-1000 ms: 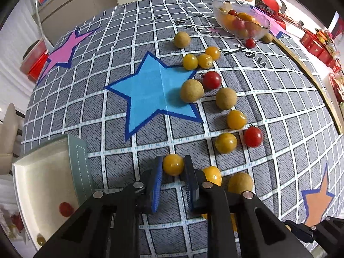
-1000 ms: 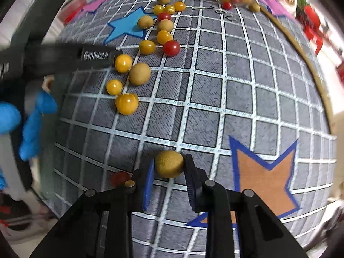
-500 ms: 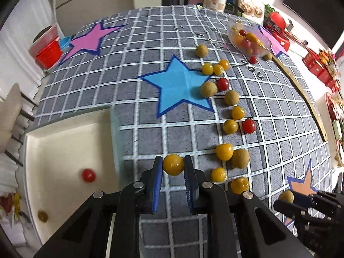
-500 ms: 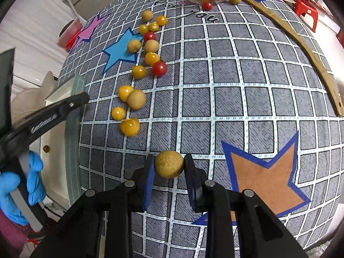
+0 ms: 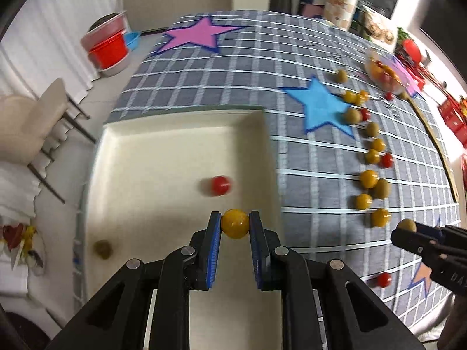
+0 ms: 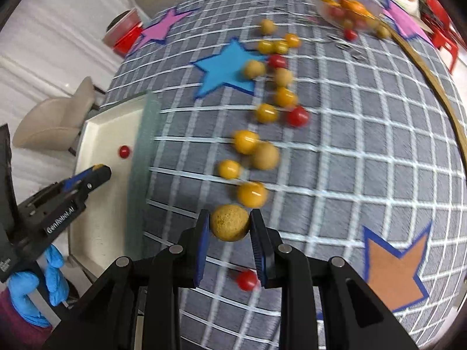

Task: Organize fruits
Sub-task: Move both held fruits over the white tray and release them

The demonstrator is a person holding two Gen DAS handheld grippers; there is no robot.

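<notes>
My left gripper [image 5: 235,224] is shut on a yellow cherry tomato [image 5: 235,223] and holds it above the cream tray [image 5: 163,151]. The tray holds a red tomato [image 5: 220,185] and a brown longan [image 5: 102,248]. My right gripper [image 6: 229,227] is shut on a brown longan [image 6: 229,225] and holds it above the grey checked tablecloth [image 6: 364,134], to the right of the tray [image 6: 102,134]. Several yellow tomatoes, red tomatoes and longans lie in a loose line on the cloth [image 5: 368,178]. The left gripper also shows in the right wrist view [image 6: 99,170].
A clear bowl of fruit [image 6: 347,8] stands at the far edge of the table. One red tomato [image 6: 247,280] lies on the cloth under my right gripper. A wooden strip [image 6: 437,93] runs along the right side. A chair [image 5: 32,122] and red tubs [image 5: 106,49] stand off the table's left side.
My left gripper has carried the yellow tomato left from the cloth to over the tray. My right gripper has carried the longan left, closer to the tray.
</notes>
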